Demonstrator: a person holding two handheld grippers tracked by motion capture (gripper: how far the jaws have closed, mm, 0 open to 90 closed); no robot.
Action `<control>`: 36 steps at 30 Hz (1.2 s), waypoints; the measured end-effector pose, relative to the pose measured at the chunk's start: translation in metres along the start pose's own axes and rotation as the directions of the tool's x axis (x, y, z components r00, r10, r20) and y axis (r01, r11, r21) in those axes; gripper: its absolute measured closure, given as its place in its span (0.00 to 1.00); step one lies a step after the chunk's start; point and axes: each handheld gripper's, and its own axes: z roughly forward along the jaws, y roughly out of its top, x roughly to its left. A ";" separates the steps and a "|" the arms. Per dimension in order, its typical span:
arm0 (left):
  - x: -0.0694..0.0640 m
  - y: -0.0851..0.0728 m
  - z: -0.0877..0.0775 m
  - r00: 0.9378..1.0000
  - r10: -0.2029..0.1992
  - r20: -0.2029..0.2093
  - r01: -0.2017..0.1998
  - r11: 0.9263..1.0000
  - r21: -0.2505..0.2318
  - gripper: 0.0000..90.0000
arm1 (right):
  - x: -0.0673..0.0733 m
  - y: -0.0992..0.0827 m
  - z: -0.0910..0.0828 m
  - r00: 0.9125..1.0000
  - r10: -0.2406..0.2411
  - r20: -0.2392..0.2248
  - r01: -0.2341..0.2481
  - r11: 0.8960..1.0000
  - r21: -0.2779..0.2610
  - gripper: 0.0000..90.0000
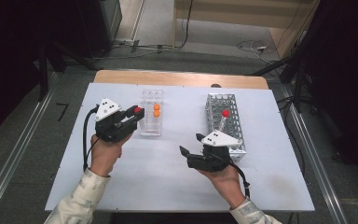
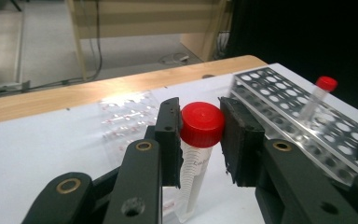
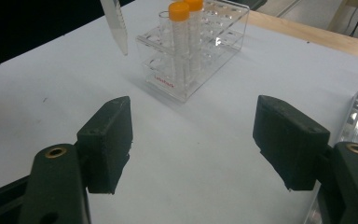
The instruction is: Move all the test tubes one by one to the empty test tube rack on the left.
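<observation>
In the left half of the high view the left gripper (image 2: 200, 140) is clamped on a clear plastic tube with a red screw cap (image 2: 202, 124), held above the white bench (image 1: 158, 177) beside the clear plastic rack (image 1: 151, 122), while the right gripper (image 3: 193, 144), lower centre, stands wide apart and empty beside the perforated metal rack (image 1: 235, 126).

Bright even light, soft shadows, dark edges.

Black grippers (image 1: 133, 113), pale patterned sleeves (image 1: 81, 198)
</observation>
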 end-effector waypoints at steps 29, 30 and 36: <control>0.025 0.021 0.049 0.996 -0.019 -0.089 0.017 1.000 -0.014 0.78 | -0.002 0.001 -0.003 1.000 0.014 0.002 -0.014 1.000 -0.011 0.30; 0.026 0.021 0.051 0.996 -0.020 -0.092 0.020 1.000 -0.008 0.78 | -0.002 0.001 -0.003 1.000 0.014 0.002 -0.014 1.000 -0.011 0.30; 0.026 0.013 0.060 0.996 -0.012 -0.090 0.012 1.000 0.001 0.77 | -0.003 0.001 -0.003 1.000 0.013 0.001 -0.013 1.000 -0.012 0.31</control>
